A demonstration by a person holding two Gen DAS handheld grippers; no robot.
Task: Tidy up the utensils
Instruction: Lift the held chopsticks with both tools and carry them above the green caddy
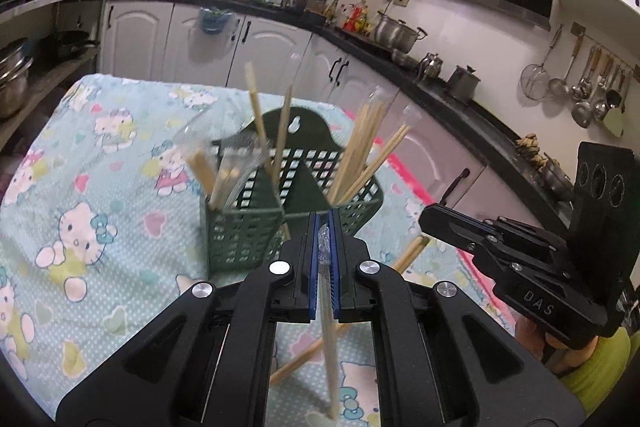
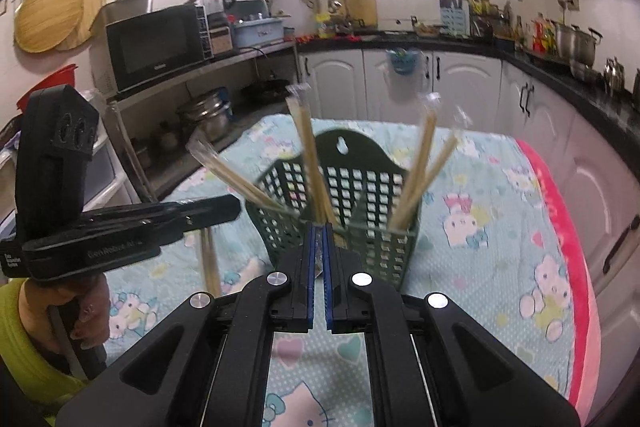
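- Well under way, by the look of it: green basket (image 1: 280, 223) upright on the cartoon-print tablecloth (image 1: 100, 195), already stocked with wrapped chopsticks in several bunches.
- In the left wrist view: one bunch (image 1: 224, 179) in the near-left compartment at about 10 o'clock of the basket's middle, two sticks (image 1: 264, 131) rising near 12 o'clock, a fan (image 1: 368, 155) leaning out toward 2 o'clock from the right compartment.
- Which sticks share which compartment at the back: cannot tell, divider partly hidden.
- Left gripper (image 1: 325, 251) clamped tight on one wrapped chopstick (image 1: 330, 347), pinched near its crinkled plastic end, the rest hanging down toward 6 o'clock under the jaws, clear of the cloth as far as can be seen.
- Right gripper (image 2: 319, 259) closed down on something thin and shiny between the blue pads, likely a wrapper end; the rest of it hidden, so not certain what.
- Still to be stowed: at least two loose chopsticks (image 1: 408, 255) lying on the cloth just beside the basket, at about 4 to 6 o'clock of it, partly hidden behind the left gripper.
- Remaining, as a judgement: held pieces into a compartment, then the loose ones off the cloth.
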